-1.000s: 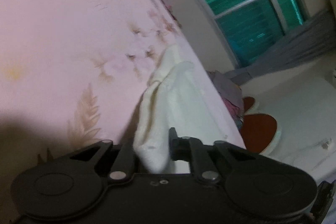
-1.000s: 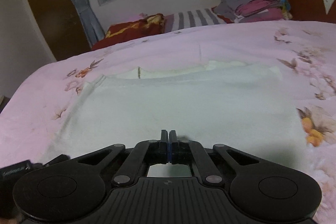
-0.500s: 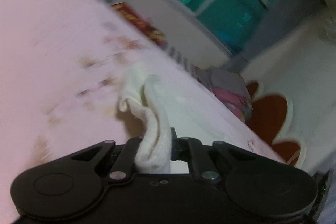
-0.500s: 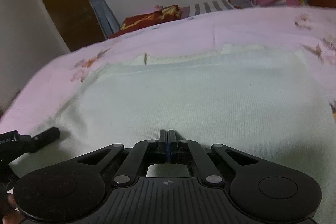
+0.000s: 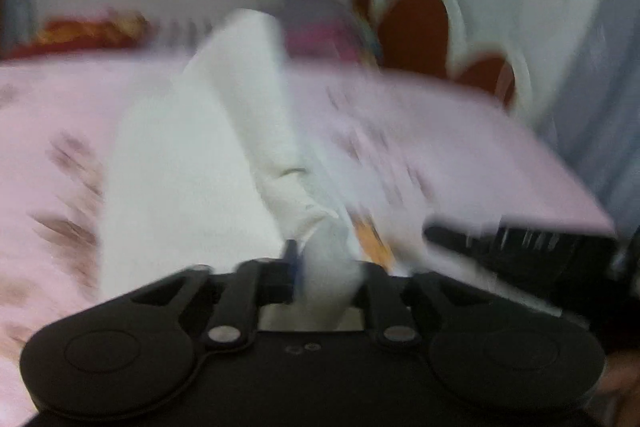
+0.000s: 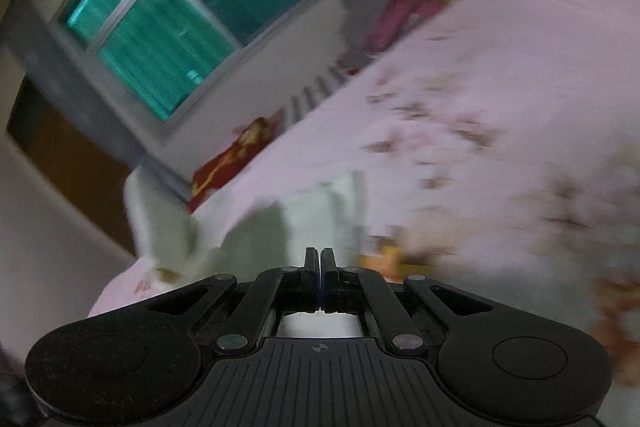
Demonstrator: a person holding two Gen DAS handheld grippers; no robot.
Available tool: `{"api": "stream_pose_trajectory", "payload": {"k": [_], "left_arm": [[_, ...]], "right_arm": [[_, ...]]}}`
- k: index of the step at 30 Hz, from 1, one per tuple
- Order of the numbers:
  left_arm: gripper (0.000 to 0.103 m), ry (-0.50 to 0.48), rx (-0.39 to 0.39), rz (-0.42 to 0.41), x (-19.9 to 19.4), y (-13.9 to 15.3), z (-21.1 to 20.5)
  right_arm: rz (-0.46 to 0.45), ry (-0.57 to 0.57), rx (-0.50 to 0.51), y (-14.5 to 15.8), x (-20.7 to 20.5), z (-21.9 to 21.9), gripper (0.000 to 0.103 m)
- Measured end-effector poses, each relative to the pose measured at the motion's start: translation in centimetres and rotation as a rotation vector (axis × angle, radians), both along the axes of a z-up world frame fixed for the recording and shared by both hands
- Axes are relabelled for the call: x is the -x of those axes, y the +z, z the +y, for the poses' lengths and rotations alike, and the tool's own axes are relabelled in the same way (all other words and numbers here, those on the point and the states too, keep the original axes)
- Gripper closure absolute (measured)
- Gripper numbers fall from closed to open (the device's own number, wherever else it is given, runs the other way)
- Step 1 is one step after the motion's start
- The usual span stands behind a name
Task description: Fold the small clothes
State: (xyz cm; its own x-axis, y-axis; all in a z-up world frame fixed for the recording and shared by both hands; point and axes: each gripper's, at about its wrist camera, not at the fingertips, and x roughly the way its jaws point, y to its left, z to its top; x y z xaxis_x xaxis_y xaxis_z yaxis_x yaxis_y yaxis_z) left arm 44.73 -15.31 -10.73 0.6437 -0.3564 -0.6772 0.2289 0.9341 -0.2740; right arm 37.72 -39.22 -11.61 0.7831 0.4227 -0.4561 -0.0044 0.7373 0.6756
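The white garment is spread on the pink bed, its long axis running near to far. Its bunched edge lies between the left tool's just-opening jaws. The right tool is closed, empty.

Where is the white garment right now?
The white garment lies on the pink floral bedsheet, one bunched edge running up between the fingers of the left hand-held gripper; in the right wrist view it sits just beyond the shut right hand-held gripper.

pink floral bedspread | teal window | red-white headboard | white wall
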Motion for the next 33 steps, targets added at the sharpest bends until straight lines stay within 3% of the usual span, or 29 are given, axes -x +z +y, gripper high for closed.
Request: {"api": "stream_pose_trajectory", "payload": {"k": [1,2,3,4,5,8,12,17,19,23,26,29,31,33], "left_arm": [[0.075,-0.032,0.034,0.054,0.1,-0.5,-0.8],[0.072,-0.067,0.075,0.029,1.0,-0.1,-0.9],[0.071,-0.085,0.087,-0.012,1.7,0.5,-0.6],[0.071,-0.078,0.077,-0.05,2.3,1.4,0.0],[0.071,-0.049,0.071,-0.075,2.6,2.0,1.1],[0.076,0.1,0.065,-0.119,1.6,2.9,6.4],[0.077,0.21,0.043,-0.086,-1.3,1.9,11.5],[0.075,0.192,0.051,-0.004,-4.0,-0.6,11.9],[0.074,0.178,-0.019,0.014,-4.3,-1.1,11.2],[0.077,0.157,-0.044,-0.003,-3.7,-0.5,11.1],[0.079,0.146,-0.033,-0.07,-3.5,0.9,11.9],[0.079,0.102,-0.046,-0.041,-5.1,0.2,11.6],[0.079,0.079,-0.045,-0.021,-5.7,-0.2,11.4],[0.084,0.07,-0.031,-0.025,-5.5,0.2,11.4]], "right_arm": [[0.009,-0.009,0.007,-0.2,0.4,-0.8,0.103],[0.027,-0.029,0.03,-0.4,0.7,-1.5,0.073],[0.053,-0.065,0.067,-0.3,1.1,-2.2,0.023],[0.02,-0.075,0.068,-0.2,1.7,-2.9,0.019],[-0.02,-0.053,0.043,0.1,2.0,-3.6,0.021],[-0.014,0.0,-0.011,0.6,1.5,-4.1,0.054],[-0.02,0.109,-0.05,0.9,-0.2,-1.5,0.058],[0.013,0.208,0.0,0.7,-2.6,2.8,0.058],[0.043,0.212,0.043,0.5,-3.3,3.6,0.058],[0.075,0.244,0.08,-0.5,-4.5,4.8,0.058],[0.052,0.259,0.132,-0.5,-4.8,5.6,0.058],[0.054,0.273,0.184,-0.6,-5.2,6.6,0.059],[0.079,0.279,0.212,-1.1,-5.5,7.2,0.086],[0.087,0.286,0.214,-1.3,-5.7,7.4,0.094]]}}
